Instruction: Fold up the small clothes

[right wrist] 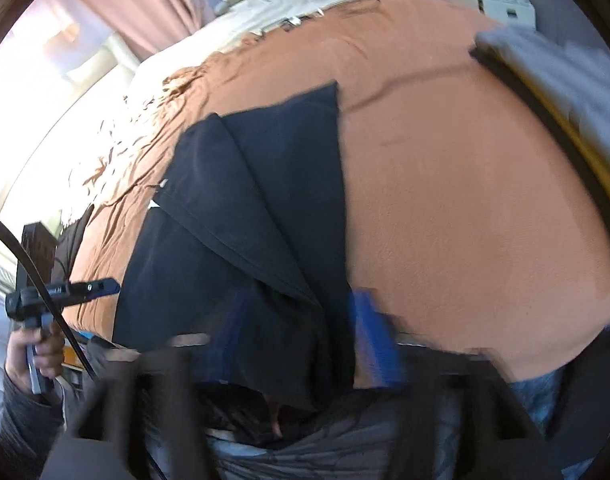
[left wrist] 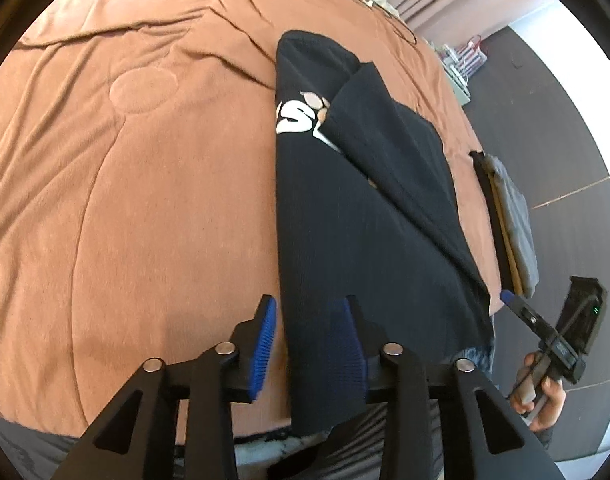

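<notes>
Black fabric made up the garment [left wrist: 369, 216] I was working on: a dark top with white lettering and a pinkish print showing near its far end. It lay lengthwise on the rust-orange bedspread [left wrist: 137, 184], one side panel folded diagonally over the middle so that it covered part of the print. Its near end hung over the edge of the bed toward me.

My left gripper [left wrist: 305, 344] stood wide apart, blue pads [left wrist: 265, 340] showing, with the garment's left edge lying between the fingers; I could not see that they had closed on any cloth. My right gripper [right wrist: 301, 340] was smeared by motion blur in its own view, the near cloth lying between its blue pads, and I could not tell whether it pinched the fabric. From the left camera it appeared at the garment's right edge, held in a hand [left wrist: 545, 400].

Beside the garment, on the right side of the bed, sat a stack of folded clothes [left wrist: 513, 220] in grey, yellow and black.
</notes>
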Motion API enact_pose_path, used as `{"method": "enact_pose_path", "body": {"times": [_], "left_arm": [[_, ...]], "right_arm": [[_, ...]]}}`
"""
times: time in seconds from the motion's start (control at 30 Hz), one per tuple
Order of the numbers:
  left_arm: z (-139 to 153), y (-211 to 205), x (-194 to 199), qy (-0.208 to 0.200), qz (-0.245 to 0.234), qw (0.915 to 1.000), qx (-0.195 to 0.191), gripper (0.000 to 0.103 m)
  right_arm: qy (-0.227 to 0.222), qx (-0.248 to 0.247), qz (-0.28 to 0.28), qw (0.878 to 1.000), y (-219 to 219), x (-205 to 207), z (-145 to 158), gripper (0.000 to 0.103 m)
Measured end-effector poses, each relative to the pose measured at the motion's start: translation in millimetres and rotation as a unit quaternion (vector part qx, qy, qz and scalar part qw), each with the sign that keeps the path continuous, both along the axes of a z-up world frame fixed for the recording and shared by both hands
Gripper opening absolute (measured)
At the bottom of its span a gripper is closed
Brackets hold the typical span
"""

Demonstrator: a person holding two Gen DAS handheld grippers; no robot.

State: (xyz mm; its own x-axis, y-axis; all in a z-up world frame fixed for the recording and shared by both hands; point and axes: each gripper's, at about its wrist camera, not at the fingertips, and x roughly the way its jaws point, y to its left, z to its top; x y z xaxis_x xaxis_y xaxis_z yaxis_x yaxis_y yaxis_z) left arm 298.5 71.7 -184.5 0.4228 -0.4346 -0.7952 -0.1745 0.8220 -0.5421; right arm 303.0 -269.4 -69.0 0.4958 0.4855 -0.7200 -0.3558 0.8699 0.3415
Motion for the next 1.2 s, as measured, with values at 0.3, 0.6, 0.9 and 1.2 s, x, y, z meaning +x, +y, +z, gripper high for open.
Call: {"method": "enact_pose_path", "body": {"times": [0.3, 0.6, 0.9, 1.2], "left_arm": [[-8, -3, 21, -0.007, 0.003, 0.9999, 0.011, 0.037], [-11, 4, 40, -0.017, -0.001, 0.9996, 0.023, 0.037], [-17, 14, 62, -0.023, 0.005, 0.9996, 0.014, 0.037], [-27, 18, 68, -0.022, 0.01, 0.9997, 0.007, 0.037]], "right_arm": [[-0.003, -0.092, 0.05, 0.994, 72, 19, 3, 0.076], [-0.023, -0.192, 0.079, 0.978, 148, 40, -4, 0.076], [-0.024, -0.246, 0.092, 0.965, 186, 72, -24, 0.076], [-0.002, -0.256, 0.079, 0.963, 203, 116, -42, 0.076]]}}
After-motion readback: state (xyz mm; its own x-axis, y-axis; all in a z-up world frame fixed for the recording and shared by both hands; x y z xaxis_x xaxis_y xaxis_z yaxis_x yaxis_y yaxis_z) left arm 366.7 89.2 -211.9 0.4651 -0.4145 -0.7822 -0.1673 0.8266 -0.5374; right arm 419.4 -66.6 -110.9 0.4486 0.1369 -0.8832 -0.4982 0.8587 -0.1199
